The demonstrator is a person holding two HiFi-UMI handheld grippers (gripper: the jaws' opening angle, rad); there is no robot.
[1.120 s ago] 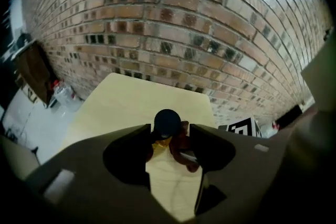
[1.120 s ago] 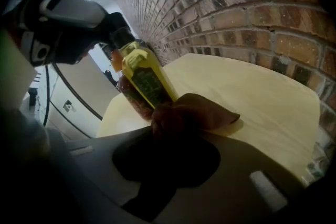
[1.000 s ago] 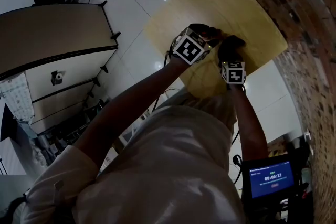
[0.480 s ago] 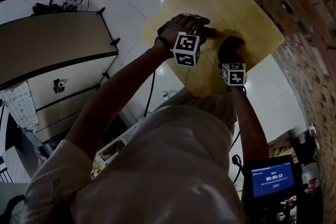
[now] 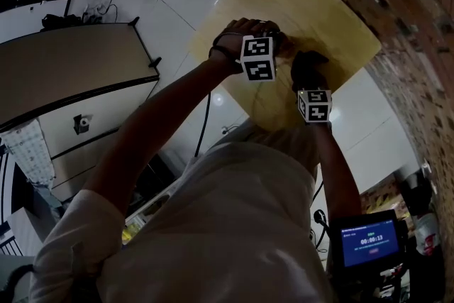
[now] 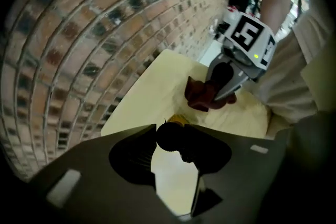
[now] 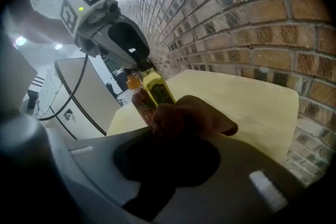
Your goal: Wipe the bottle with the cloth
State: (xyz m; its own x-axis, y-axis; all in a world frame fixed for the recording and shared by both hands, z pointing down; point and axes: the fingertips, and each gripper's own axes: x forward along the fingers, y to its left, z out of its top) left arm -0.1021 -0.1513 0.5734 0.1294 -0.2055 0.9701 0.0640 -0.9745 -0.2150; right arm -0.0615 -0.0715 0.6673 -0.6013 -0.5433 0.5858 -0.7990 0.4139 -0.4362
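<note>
Right claw (image 7: 173, 136): jaws pinch the crumpled dark-red cloth (image 7: 202, 113). At its 11 o'clock the cloth meets the yellow-labelled bottle (image 7: 159, 91). Bottle's long axis is near-upright, top toward 11, over the pale wooden table (image 7: 252, 97). Left claw (image 6: 172, 132): jaws just closing, pinching the bottle's top from above.

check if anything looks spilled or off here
Nothing stands out: no spill on the table, the bottle looks intact, its cap between the left gripper's jaws, which have just been closing, and the right gripper holds the cloth against its side.
</note>
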